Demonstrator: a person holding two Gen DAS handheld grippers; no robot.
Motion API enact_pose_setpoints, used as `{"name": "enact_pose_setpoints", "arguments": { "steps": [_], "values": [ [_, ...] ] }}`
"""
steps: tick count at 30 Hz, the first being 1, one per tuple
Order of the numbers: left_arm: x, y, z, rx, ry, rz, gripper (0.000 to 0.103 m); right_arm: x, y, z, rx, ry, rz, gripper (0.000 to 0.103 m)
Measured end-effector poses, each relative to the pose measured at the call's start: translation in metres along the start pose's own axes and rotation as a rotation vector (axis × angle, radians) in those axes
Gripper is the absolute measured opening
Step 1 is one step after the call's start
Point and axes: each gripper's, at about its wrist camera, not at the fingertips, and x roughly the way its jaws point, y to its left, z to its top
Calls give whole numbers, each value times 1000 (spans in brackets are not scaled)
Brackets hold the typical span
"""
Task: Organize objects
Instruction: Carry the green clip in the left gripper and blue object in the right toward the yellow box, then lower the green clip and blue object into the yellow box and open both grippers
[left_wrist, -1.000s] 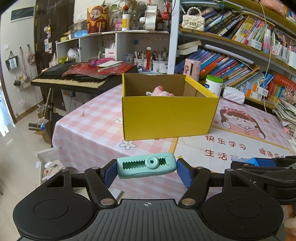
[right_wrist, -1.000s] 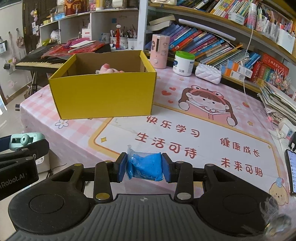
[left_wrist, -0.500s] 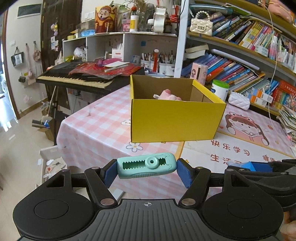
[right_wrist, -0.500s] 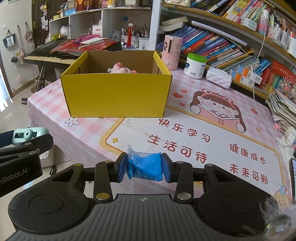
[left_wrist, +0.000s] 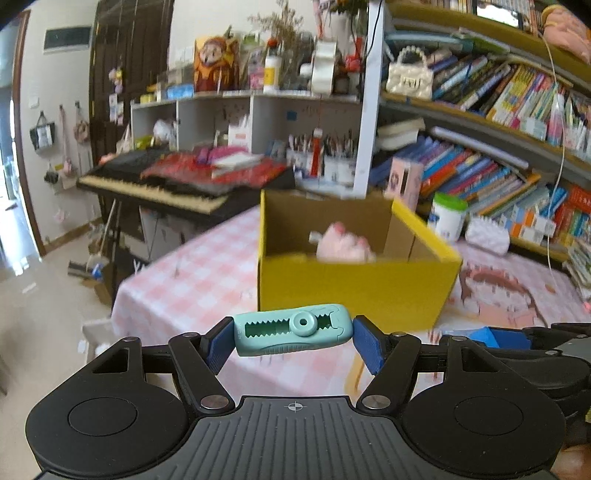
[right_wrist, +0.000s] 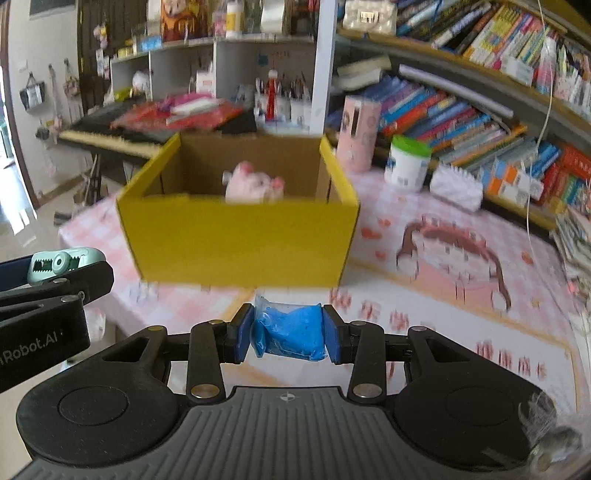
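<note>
Pink checked cloth covers the table (right_wrist: 461, 206), with the yellow box (right_wrist: 240, 240) open at its far left and a pink toy (right_wrist: 255, 184) already inside. Your left gripper (left_wrist: 291, 334) clamps a teal tape dispenser (left_wrist: 291, 328); your right gripper (right_wrist: 288, 334) pinches a blue bag (right_wrist: 290, 334). Carry both above the near wall before you let go, one at a time.

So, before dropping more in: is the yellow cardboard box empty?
Not empty: a pink plush toy already sits inside the open yellow cardboard box.
</note>
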Motion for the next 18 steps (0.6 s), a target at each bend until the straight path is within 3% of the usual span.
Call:
{"name": "enact_pose_setpoints", "arguments": {
  "steps": [7, 18],
  "values": [
    [28, -10, 45, -1, -84, 26, 68, 22, -11, 54, -20, -107, 12, 37],
    [87, -27, 66, 10, -61, 86, 68, 88, -27, 93, -78, -79, 36, 37]
  ]
}}
